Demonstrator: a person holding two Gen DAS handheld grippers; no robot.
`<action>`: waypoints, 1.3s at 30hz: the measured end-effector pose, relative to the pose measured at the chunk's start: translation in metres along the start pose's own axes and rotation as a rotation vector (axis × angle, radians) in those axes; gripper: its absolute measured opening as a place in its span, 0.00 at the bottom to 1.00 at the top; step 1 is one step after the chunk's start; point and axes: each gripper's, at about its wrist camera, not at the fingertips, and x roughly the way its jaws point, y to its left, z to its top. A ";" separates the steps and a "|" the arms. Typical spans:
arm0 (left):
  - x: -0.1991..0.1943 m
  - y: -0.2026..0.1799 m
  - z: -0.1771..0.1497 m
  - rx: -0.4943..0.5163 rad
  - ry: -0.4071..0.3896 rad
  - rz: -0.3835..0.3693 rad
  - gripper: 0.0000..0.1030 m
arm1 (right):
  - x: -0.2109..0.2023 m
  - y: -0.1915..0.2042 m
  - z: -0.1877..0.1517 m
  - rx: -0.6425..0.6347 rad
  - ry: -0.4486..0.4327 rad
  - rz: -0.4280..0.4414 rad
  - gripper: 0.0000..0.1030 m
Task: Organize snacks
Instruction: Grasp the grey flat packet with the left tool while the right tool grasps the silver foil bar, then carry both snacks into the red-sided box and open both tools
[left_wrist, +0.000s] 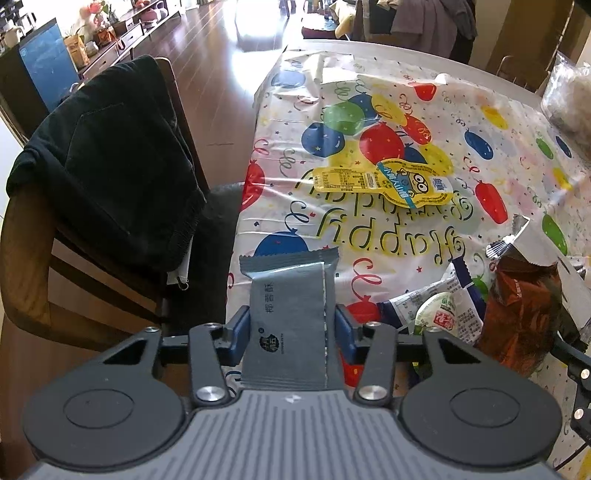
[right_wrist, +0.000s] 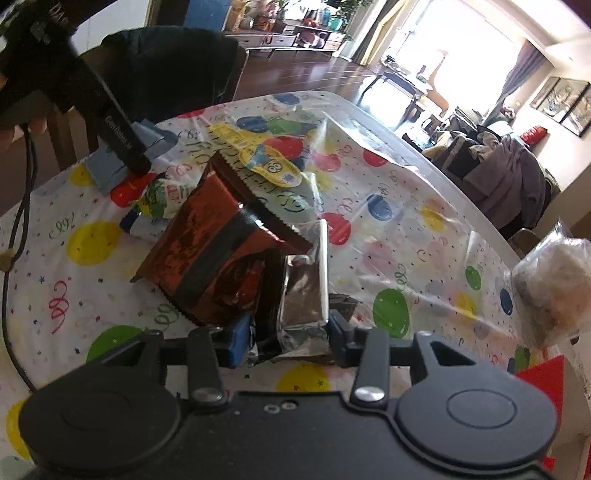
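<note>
Currently left tongs (left_wrist: 291, 328) are pinching the grey wrapper (left_wrist: 288, 306) mid-body, right tongs (right_wrist: 291, 339) gripping the silver foil packet (right_wrist: 304, 295); both light, crinkly, slippery.

One grey snack packet (left_wrist: 288, 317); one yellow cartoon pouch (left_wrist: 384, 181); one brown foil bag (right_wrist: 207, 254). One round green-lidded cup (left_wrist: 437, 314); one silver foil packet (right_wrist: 304, 295).

Place: a lived-in home, open dining and living room.
Floor: dark polished wood floor (left_wrist: 229, 74), sunlit at 12 o'clock.
Counter: birthday balloon tablecloth (left_wrist: 369, 122).
Seating: wooden chair (left_wrist: 33, 236) with black garment (left_wrist: 110, 155), 9 o'clock.
Walls: framed pictures (right_wrist: 565, 103), 2 o'clock.
Storage: cluttered low sideboard (right_wrist: 295, 35), 12 o'clock.
</note>
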 end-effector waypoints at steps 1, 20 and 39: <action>0.000 0.001 0.000 -0.006 0.001 -0.003 0.45 | -0.001 -0.002 0.000 0.012 -0.002 0.000 0.41; -0.044 -0.005 -0.013 -0.084 -0.037 -0.044 0.45 | -0.054 -0.042 -0.019 0.181 -0.083 0.019 0.40; -0.138 -0.131 -0.021 0.062 -0.118 -0.168 0.45 | -0.144 -0.126 -0.086 0.378 -0.205 -0.023 0.40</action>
